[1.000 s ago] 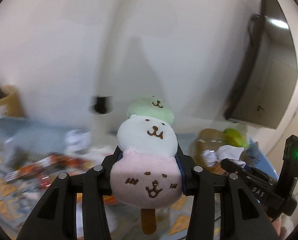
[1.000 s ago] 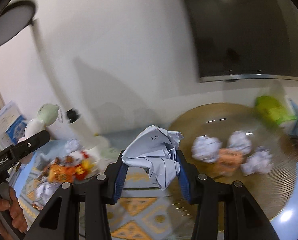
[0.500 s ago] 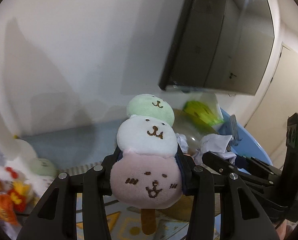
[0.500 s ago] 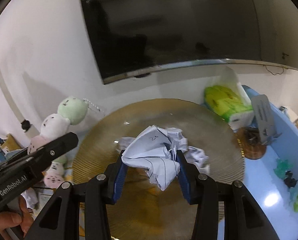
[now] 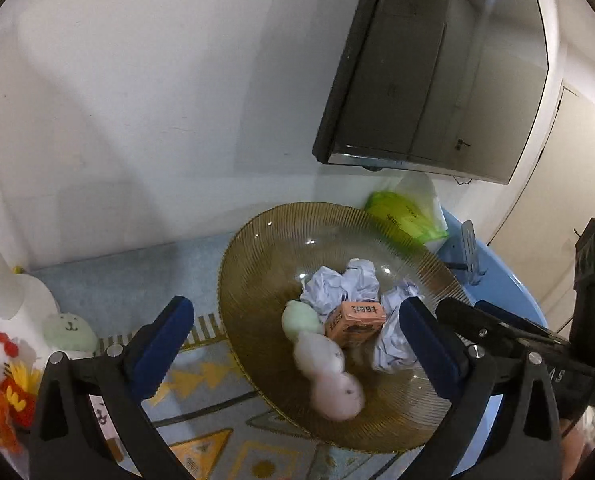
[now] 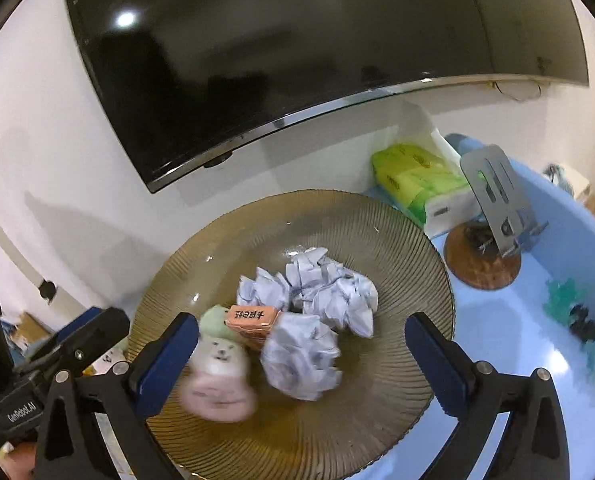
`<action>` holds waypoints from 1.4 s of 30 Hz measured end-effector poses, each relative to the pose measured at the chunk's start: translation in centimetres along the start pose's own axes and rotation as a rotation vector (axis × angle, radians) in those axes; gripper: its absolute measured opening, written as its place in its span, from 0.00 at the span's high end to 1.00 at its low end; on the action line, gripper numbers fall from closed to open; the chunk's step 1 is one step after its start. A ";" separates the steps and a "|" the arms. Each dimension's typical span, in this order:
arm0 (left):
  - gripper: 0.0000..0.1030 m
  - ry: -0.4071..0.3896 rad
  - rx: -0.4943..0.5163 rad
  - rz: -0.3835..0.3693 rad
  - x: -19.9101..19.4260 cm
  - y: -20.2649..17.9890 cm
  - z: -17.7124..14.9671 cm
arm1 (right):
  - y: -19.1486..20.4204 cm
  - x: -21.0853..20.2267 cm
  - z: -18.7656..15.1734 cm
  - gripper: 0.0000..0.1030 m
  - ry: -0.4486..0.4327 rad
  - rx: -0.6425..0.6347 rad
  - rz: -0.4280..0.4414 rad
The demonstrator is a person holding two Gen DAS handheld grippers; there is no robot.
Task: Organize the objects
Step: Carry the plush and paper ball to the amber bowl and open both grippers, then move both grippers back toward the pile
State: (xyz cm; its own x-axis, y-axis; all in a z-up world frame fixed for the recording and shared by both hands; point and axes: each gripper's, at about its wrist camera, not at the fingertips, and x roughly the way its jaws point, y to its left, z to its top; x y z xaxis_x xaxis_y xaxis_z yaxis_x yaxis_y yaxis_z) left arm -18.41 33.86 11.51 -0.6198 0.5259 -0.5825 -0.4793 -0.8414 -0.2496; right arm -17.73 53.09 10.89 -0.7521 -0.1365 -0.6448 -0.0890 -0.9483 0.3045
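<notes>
The left gripper (image 5: pixel 297 336) has its jaws opening wide with nothing pressed between the blue pads; the right gripper (image 6: pixel 301 346) is opening the same way, its pads clear of everything. Both hang over a ribbed amber glass bowl (image 5: pixel 257 248) standing on a patterned blue and yellow mat (image 5: pixel 201 376) against a white wall (image 5: pixel 157 80), below a dark wall screen (image 6: pixel 297 40).

In the left wrist view the three-ball plush skewer (image 5: pixel 325 360) lies blurred in the bowl, just past centre between the jaws, toward 5 o'clock. In the right wrist view the skewer sits at 8 o'clock by the left pad, and a crumpled paper ball (image 6: pixel 299 354) lies blurred midway between the pads.

The bowl also holds more crumpled paper (image 6: pixel 329 288) and a small orange carton (image 6: pixel 253 320). At 2 o'clock a green tissue pack (image 6: pixel 417 180) rests on a light blue surface (image 6: pixel 509 340). At 9 o'clock in the left view other plush toys (image 5: pixel 1 356) lie on the mat.
</notes>
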 end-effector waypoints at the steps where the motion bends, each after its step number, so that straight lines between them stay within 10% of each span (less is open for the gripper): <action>1: 0.01 0.001 0.007 0.010 -0.1 -0.1 0.0 | 0.3 -0.1 0.0 0.00 0.003 0.000 0.005; 20: 0.00 -0.088 0.042 0.241 -15.1 7.6 -1.8 | 14.5 -4.2 -3.6 0.00 0.011 -0.169 0.134; 32: 0.01 0.036 -0.124 0.484 -23.3 23.1 -11.5 | 19.9 0.8 -14.6 0.00 0.187 -0.270 0.138; 42: 0.01 0.218 -0.203 0.481 -21.5 30.8 -17.0 | 20.3 4.0 -18.1 0.00 0.250 -0.295 0.044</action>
State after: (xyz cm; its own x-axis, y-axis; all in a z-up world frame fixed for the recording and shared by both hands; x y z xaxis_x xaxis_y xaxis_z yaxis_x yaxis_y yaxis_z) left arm -9.29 -5.44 3.16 -0.5862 0.0572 -0.8081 -0.0315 -0.9984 -0.0478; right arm -10.74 28.07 1.78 -0.5657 -0.2097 -0.7975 0.1587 -0.9767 0.1442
